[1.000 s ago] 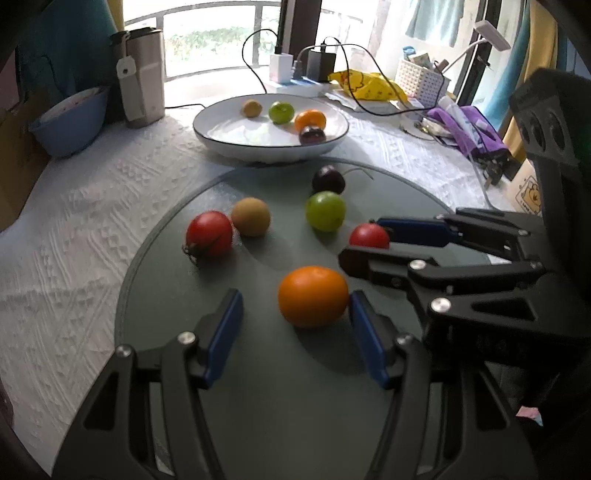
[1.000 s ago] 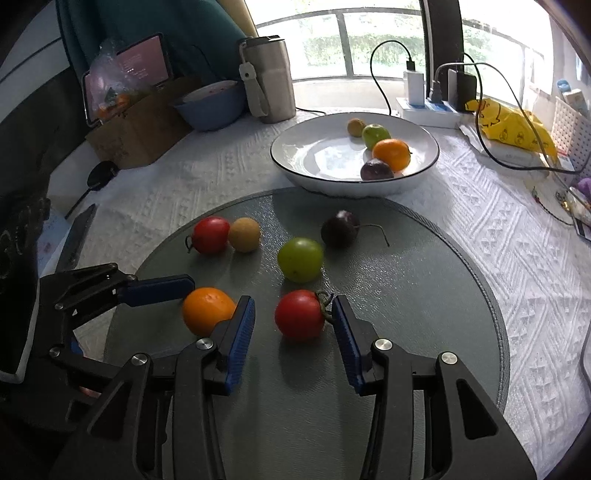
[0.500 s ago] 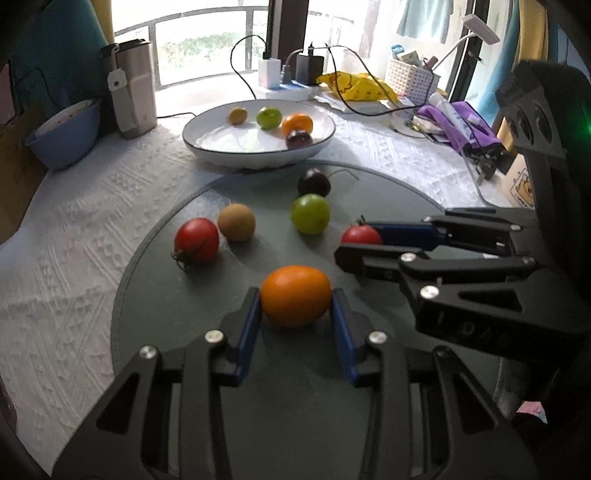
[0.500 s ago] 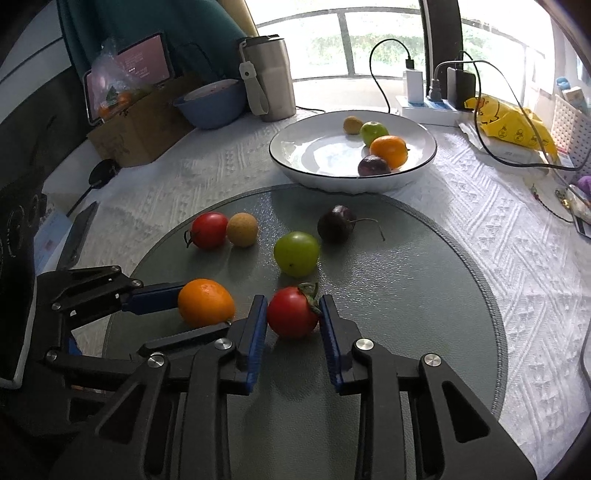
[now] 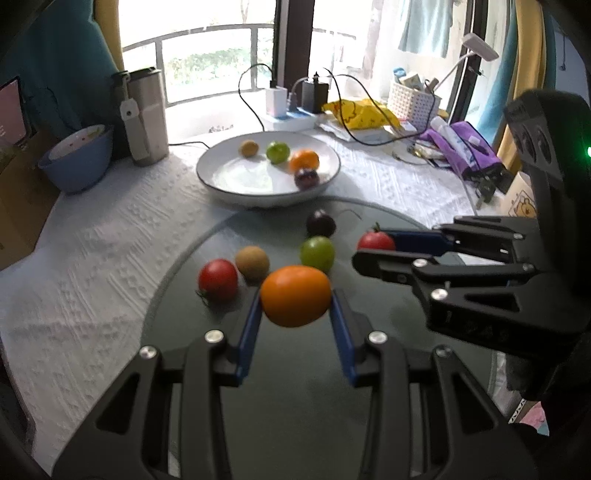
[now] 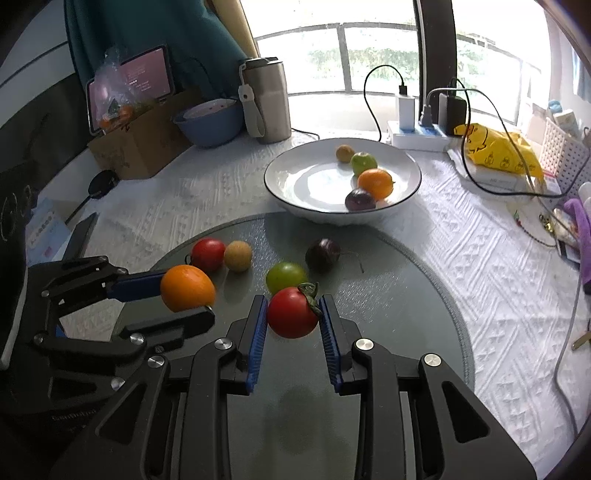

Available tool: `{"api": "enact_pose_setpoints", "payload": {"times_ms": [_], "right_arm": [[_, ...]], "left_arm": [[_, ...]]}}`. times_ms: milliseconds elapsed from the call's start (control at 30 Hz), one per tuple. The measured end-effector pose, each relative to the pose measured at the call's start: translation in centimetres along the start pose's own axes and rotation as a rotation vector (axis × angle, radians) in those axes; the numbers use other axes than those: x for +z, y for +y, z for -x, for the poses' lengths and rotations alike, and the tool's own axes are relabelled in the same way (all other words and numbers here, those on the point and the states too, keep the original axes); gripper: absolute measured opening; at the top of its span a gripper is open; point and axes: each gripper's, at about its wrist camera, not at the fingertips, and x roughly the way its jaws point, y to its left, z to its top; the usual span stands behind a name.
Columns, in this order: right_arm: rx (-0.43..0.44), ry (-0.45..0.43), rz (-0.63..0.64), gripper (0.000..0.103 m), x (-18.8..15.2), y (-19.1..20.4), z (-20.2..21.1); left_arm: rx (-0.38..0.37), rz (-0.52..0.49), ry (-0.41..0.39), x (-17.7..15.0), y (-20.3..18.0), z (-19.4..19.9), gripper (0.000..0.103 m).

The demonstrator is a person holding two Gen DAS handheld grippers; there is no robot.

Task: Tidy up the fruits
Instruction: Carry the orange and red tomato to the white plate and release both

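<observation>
Holding an orange fruit (image 5: 295, 295), the left hand-held gripper (image 5: 295, 314) sits beside the right hand-held gripper (image 6: 293, 321), which pinches a red tomato (image 6: 293, 313), and the white bowl (image 6: 295, 195) waits straight ahead on the far tabletop (image 6: 461, 266).

From my seat, daylight pours through a railed window (image 6: 369, 55) at twelve o'clock, greenery blurred beyond it. A dark window post (image 5: 291, 44) splits the glass. The bench (image 6: 498, 280) wears a white embossed cloth, with a round grey glass mat (image 6: 406, 295) on it. Teal curtain (image 6: 122, 33) hangs at ten o'clock, over a cardboard box (image 6: 136, 147). A power strip (image 6: 417, 138) with chargers sits at one o'clock, a white basket (image 5: 412, 101) and desk lamp (image 5: 478, 46) towards two.
</observation>
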Motion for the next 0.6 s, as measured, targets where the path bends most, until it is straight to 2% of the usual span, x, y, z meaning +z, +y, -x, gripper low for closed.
{"api": "enact_pose_setpoints", "payload": {"times_ms": [600], "right_arm": [[-0.015,-0.029,0.023,0.031,4.6,-1.8,-1.9]], "left_arm": [[0.036,0.036,-0.055,4.9,3.9,-2.0,0.039]]}}
